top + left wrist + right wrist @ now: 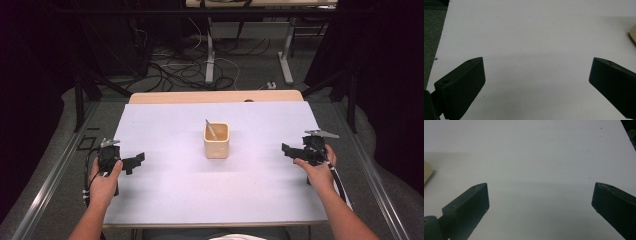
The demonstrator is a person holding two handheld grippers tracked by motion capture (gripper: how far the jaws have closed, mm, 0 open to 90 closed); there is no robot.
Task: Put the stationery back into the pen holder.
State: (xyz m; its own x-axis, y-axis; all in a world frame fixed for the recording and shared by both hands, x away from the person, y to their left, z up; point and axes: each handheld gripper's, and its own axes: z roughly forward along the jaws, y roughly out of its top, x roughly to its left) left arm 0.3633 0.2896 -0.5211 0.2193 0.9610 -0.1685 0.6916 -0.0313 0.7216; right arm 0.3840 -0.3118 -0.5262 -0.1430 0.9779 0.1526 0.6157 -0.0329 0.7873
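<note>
A cream square cup (216, 141) stands at the middle of the white table top (175, 185), with a thin metal utensil (211, 129) leaning inside it. My left gripper (134, 163) rests near the table's left edge, jaws wide apart over bare white surface (536, 72). The right gripper (288, 151) sits near the right edge, also open with nothing between its jaws (540, 197). Both point inward toward the cup. The cup's edge (633, 35) peeks in at the right of the left gripper view, and the cup's edge (427, 173) at the left of the right gripper view.
A wooden board (215, 96) lies along the table's far edge. Beyond it, table legs (210, 55) and tangled cables (170, 70) cover the floor. Metal rails (55, 170) run along both sides of the table.
</note>
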